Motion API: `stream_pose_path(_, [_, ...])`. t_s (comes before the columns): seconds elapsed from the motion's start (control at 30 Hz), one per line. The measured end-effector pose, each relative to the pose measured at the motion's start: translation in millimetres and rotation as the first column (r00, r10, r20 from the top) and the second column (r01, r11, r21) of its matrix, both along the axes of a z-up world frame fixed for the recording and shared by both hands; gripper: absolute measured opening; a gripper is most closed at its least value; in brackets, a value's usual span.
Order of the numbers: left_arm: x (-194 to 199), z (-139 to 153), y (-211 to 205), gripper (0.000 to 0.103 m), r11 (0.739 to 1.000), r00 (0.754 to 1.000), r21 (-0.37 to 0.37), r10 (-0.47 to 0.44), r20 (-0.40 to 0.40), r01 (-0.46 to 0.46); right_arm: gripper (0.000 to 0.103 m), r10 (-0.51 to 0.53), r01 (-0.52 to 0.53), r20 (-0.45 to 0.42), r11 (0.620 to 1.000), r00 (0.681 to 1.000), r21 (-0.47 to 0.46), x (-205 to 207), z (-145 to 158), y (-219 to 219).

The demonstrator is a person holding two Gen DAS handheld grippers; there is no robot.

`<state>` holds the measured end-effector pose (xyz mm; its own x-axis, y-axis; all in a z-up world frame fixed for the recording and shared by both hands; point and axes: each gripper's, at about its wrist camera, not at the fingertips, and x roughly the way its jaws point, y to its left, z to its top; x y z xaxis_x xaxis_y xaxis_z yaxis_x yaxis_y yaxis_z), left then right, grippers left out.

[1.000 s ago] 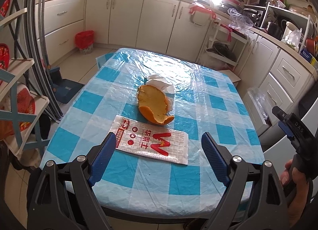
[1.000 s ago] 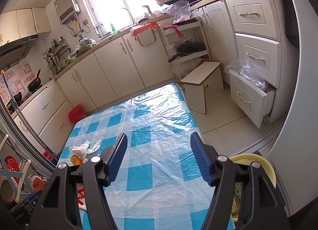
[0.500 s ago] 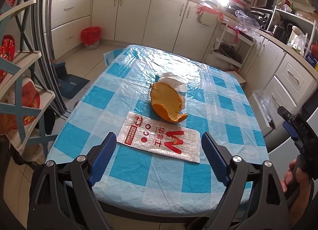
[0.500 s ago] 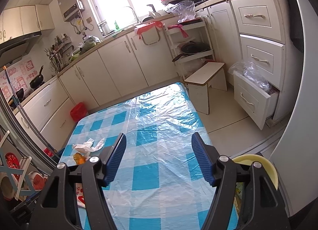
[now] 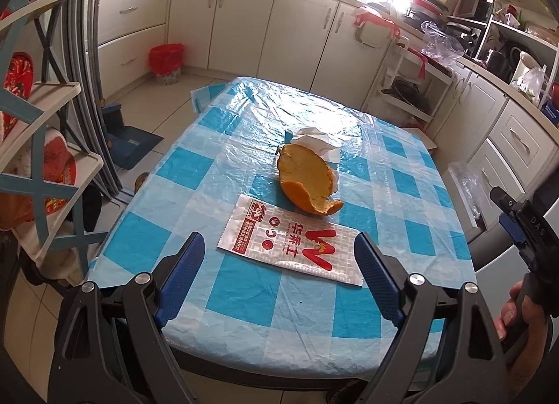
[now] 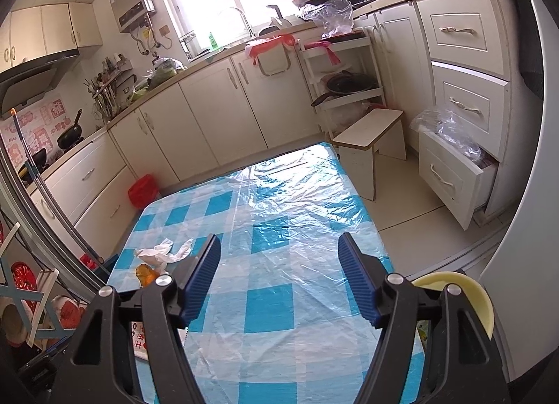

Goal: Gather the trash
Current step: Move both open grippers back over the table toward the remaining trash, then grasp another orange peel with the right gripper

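On the blue-checked table (image 5: 244,316) lie a flat white wrapper (image 5: 290,243) with red print, an orange peel (image 5: 307,184) just beyond it, and a crumpled white tissue (image 5: 314,140) behind the peel. My left gripper (image 5: 278,236) hovers open over the table's near edge, its fingers framing the wrapper with nothing between them. My right gripper (image 6: 279,238) is open and empty over the bare right half of the table. From there the tissue (image 6: 162,252), peel (image 6: 145,273) and wrapper (image 6: 139,341) lie to its left.
A red bin (image 5: 166,58) stands on the floor by the far cabinets. A white stool (image 6: 370,131) and an open drawer (image 6: 454,166) holding plastic bags are right of the table. A yellow bowl (image 6: 461,292) sits low at the right. A shelf rack (image 5: 42,124) stands left.
The left gripper has shifted a little, so the wrapper and peel sit further right in its view. The right gripper's jaws have spread slightly wider.
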<state>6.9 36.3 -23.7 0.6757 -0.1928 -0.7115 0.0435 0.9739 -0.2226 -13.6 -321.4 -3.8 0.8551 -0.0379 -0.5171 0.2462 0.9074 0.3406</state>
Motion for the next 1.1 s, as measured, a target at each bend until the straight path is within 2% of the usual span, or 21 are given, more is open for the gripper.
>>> stream_pose_path(0.37, [0, -3, 15, 0.083, 1.0, 1.0, -0.011, 0.018, -0.006, -0.018, 0.07, 0.027, -0.027, 0.003, 1.0, 1.0, -0.006, 4, 2, 11])
stream_pose_path(0.6, [-4, -16, 45, 0.083, 0.997, 0.997, -0.017, 0.078, -0.021, -0.078, 0.073, 0.114, -0.114, 0.001, 0.993, 0.994, -0.015, 8, 3, 34])
stream_pose_path(0.9, [1, -31, 59, 0.083, 0.995, 0.994, -0.027, 0.097, -0.043, -0.098, 0.074, 0.28, -0.281, -0.047, 0.959, 0.959, -0.032, 25, -8, 84])
stream_pose_path(1.1, [1, -38, 60, 0.083, 0.996, 0.995, -0.027, 0.084, -0.058, -0.086, 0.074, 0.384, -0.386, -0.089, 0.923, 0.919, -0.003, 43, -20, 114])
